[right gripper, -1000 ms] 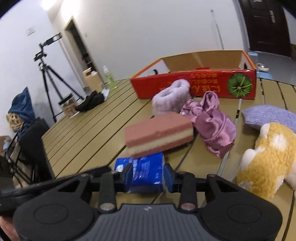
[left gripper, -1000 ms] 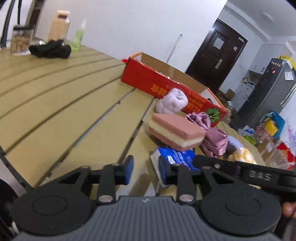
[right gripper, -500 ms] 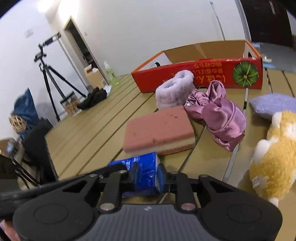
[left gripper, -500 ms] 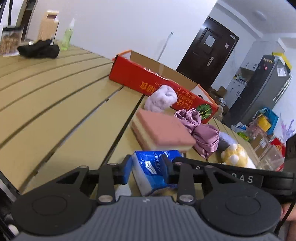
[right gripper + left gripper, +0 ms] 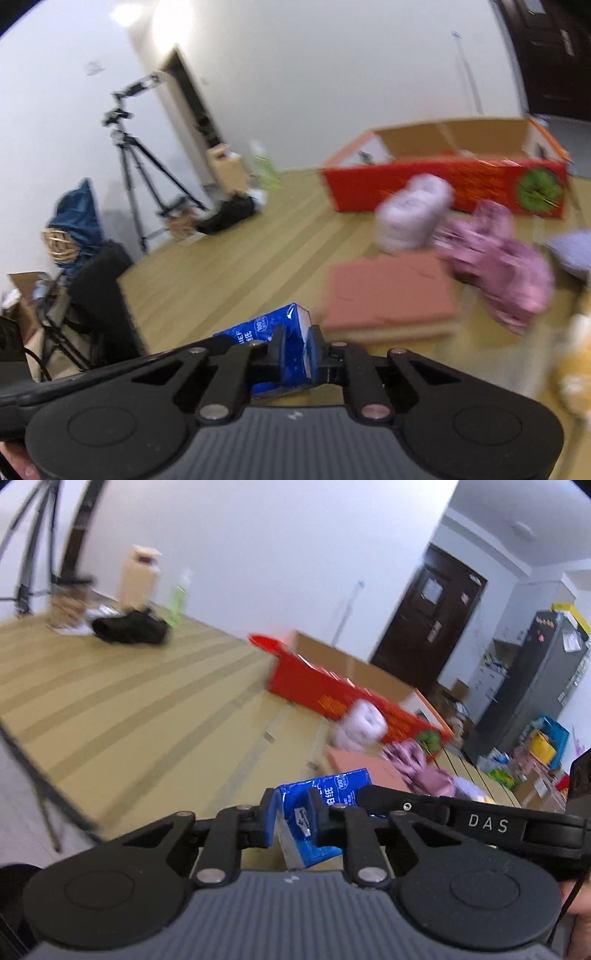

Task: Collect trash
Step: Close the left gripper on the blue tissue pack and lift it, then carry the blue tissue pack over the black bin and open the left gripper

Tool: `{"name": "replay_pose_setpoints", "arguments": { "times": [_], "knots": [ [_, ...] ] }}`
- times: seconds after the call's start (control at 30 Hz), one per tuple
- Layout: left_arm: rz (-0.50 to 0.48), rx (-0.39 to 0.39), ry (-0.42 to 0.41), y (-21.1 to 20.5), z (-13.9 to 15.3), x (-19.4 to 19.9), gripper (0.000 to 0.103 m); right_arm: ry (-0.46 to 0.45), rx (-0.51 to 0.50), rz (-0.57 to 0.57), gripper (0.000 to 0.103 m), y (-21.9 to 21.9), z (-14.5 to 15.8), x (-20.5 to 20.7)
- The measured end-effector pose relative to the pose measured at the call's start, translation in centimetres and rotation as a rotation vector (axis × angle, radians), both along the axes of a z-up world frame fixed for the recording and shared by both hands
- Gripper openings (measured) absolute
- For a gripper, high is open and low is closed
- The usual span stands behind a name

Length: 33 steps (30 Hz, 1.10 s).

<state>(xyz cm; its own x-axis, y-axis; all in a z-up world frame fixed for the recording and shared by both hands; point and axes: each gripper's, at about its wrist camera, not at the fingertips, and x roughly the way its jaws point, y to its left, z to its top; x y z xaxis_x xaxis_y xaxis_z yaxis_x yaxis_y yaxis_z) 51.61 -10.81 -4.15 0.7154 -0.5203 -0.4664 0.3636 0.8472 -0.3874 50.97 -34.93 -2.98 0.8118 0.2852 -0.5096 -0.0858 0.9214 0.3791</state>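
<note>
**Both hand-held grippers clamped on the blue tissue pack**

Nearest the lens, low in the left wrist view, the left hand-held gripper (image 5: 291, 818) had its jaws narrowed onto the blue tissue pack (image 5: 325, 794), whose wrapper buckled between the pads. In the right wrist view the right hand-held gripper (image 5: 297, 349) pinched the other end of the same pack (image 5: 273, 332) — both sets of jaws had just been closing, with the pack between them. The pack sat at bottom centre of each frame and appeared to be off the desk (image 5: 129, 709), though the fingers covered its underside.

The step in hand looked like the pick-up of one piece of trash. The next move would likely call for carrying it to a container, perhaps the open red cardboard box (image 5: 443, 177) at right of centre; nothing showed that the box was the bin. With two grips on one soft pack, the hands would need to travel together or one let go, else the wrapper might tear.

Beyond the pack lay a pink sponge block (image 5: 388, 295), then a pale fluffy item (image 5: 413, 214) and purple satin cloth (image 5: 498, 266). Farther back, at upper left, a black bundle (image 5: 129, 629) and a green bottle (image 5: 177, 602) stood near the desk's far edge.

Motion blur smeared everything beyond the fingers; the print on the box was unreadable, and a yellow plush shape (image 5: 576, 362) was cut off at the right edge.
</note>
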Motion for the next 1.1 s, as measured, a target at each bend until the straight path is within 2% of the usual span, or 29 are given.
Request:
{"name": "replay_pose_setpoints", "arguments": {
  "times": [0.1,0.23,0.37,0.47,0.53,0.67,0.7,0.73,0.77,0.87,0.97,1.03,1.1],
  "knots": [
    [0.060,0.009,-0.026,5.0,0.9,-1.1,0.017,-0.041,0.036,0.068,0.011,4.0,0.5,0.8],
    [0.169,0.048,-0.012,11.7,0.5,-2.8,0.017,-0.048,0.051,0.173,0.011,10.7,0.3,2.2],
    [0.259,0.053,0.051,17.3,-0.3,-3.2,0.017,-0.024,-0.002,0.291,0.012,18.0,-1.3,3.1],
    [0.293,0.054,0.120,20.1,-1.8,-2.4,0.017,0.003,-0.052,0.339,0.012,21.9,-2.8,3.2],
    [0.304,0.065,0.200,21.1,-3.1,-1.5,0.017,0.030,-0.083,0.356,0.012,23.9,-4.0,3.5],
    [0.355,0.087,0.283,22.4,-5.2,-0.2,0.018,0.082,-0.156,0.364,0.014,27.1,-6.7,4.5],
    [0.370,0.111,0.305,22.5,-5.9,0.3,0.022,0.098,-0.175,0.375,0.017,27.9,-7.6,4.8],
    [0.380,0.152,0.337,22.3,-6.9,0.8,0.030,0.120,-0.196,0.382,0.018,28.7,-8.6,5.2],
    [0.385,0.178,0.368,22.3,-7.8,1.4,0.033,0.133,-0.220,0.383,0.017,29.1,-9.4,5.2],
    [0.394,0.209,0.462,22.6,-9.9,2.7,0.034,0.159,-0.323,0.391,0.018,30.7,-11.4,5.0],
    [0.406,0.223,0.459,23.2,-9.9,2.5,0.034,0.172,-0.322,0.410,0.021,30.8,-11.7,4.6],
    [0.410,0.220,0.439,23.4,-9.3,2.3,0.040,0.168,-0.320,0.413,0.025,30.4,-11.2,4.4],
    [0.415,0.231,0.422,23.2,-8.9,1.9,0.041,0.173,-0.308,0.412,0.028,30.1,-11.0,4.3]
  ]
}}
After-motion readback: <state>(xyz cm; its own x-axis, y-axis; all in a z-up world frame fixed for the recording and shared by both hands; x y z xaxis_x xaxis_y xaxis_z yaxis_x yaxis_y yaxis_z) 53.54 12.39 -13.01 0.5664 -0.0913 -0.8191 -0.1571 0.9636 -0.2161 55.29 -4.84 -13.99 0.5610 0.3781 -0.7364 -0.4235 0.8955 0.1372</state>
